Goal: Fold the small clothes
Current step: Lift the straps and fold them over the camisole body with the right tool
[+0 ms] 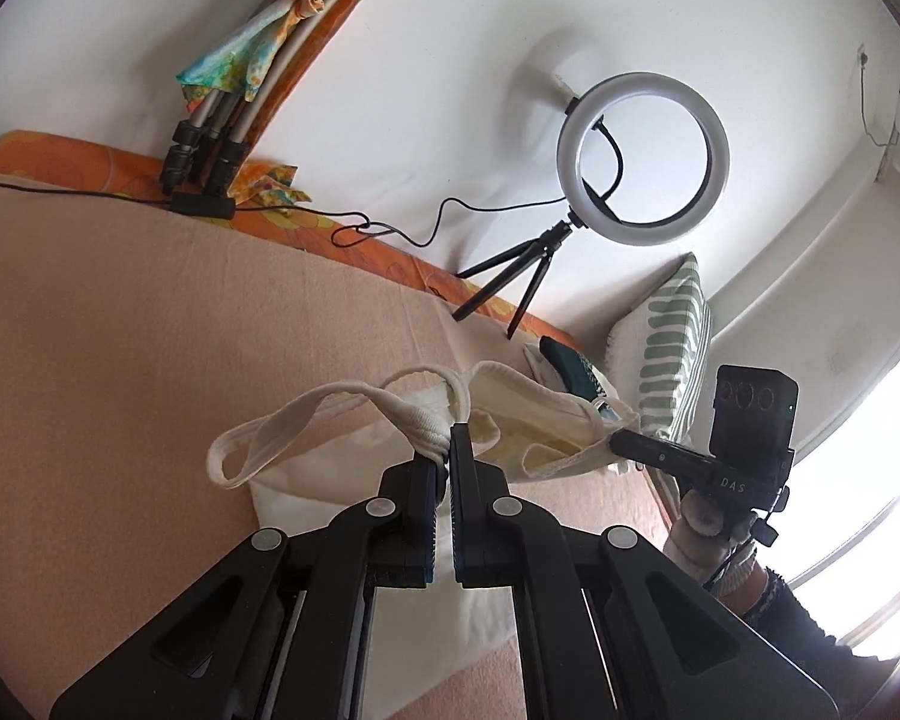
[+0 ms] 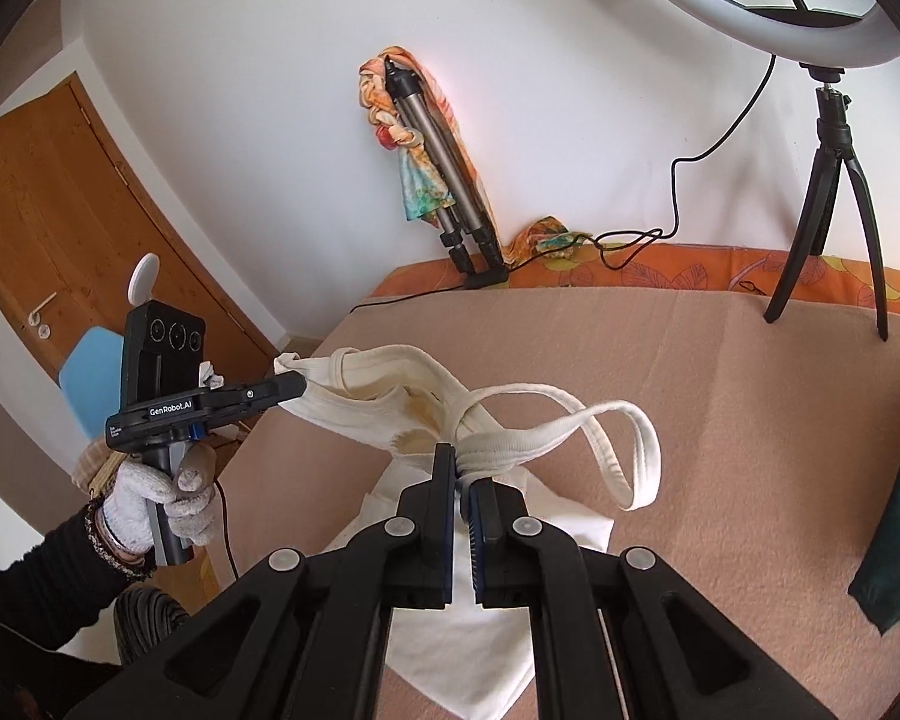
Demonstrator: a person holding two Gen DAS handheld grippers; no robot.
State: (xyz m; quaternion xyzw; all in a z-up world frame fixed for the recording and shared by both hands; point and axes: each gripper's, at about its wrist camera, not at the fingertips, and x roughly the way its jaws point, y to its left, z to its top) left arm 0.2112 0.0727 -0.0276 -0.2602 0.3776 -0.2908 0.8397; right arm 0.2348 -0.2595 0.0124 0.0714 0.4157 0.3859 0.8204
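Item: cream ribbed-cotton tank top, stained yellow, held aloft over the beige blanket. Left gripper is clamped on a bunched strap; right gripper is clamped on the other strap. Risk: soft knit may be slipped from the narrow pinch; the loose strap loop may be snagged

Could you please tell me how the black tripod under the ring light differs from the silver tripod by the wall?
The black tripod stands on the bed with legs spread; the silver tripod has its legs folded and leans against the wall. The black tripod carries a ring light; the silver tripod is draped in a colourful scarf. Both stand at the bed's far edge.
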